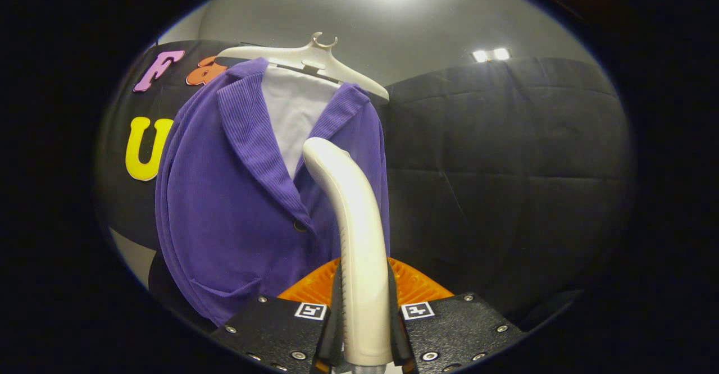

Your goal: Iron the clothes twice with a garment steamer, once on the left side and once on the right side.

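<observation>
A purple corduroy jacket (224, 211) hangs on a pale hanger (314, 56), with a white lining or shirt (292, 115) showing between its lapels. My gripper (364, 318) is shut on the cream handle of the garment steamer (354, 222), which rises between the fingers and curves forward. The steamer's head sits just in front of the jacket's right front panel, near the lapel. I cannot tell whether the head touches the cloth.
Black quilted booth cloth (505, 166) stands behind and to the right of the jacket. A grey wall (393, 26) and ceiling lights (491, 54) show above it. A bit of pale floor (135, 256) appears low beside the jacket.
</observation>
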`<move>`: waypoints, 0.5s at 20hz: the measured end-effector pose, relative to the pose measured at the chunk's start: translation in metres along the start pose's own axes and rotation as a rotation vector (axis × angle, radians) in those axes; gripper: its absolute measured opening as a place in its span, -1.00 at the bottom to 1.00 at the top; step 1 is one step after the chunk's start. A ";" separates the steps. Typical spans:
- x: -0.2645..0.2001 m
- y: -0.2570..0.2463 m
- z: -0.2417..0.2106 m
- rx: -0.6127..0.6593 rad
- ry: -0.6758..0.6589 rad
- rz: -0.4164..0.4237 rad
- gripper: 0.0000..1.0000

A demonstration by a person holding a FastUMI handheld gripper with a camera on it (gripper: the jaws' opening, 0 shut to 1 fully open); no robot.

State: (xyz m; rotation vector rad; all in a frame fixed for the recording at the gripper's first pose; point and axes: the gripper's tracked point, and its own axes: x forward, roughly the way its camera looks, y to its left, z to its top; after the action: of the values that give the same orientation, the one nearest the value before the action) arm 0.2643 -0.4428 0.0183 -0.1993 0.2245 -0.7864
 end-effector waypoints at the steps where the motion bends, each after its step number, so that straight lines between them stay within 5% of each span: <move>1: -0.001 -0.001 -0.012 -0.004 0.016 -0.003 -0.33; 10: -0.007 -0.005 -0.128 -0.061 0.178 0.016 -0.32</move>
State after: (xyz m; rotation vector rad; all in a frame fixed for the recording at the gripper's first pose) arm 0.2206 -0.4531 -0.1023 -0.1845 0.4177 -0.7820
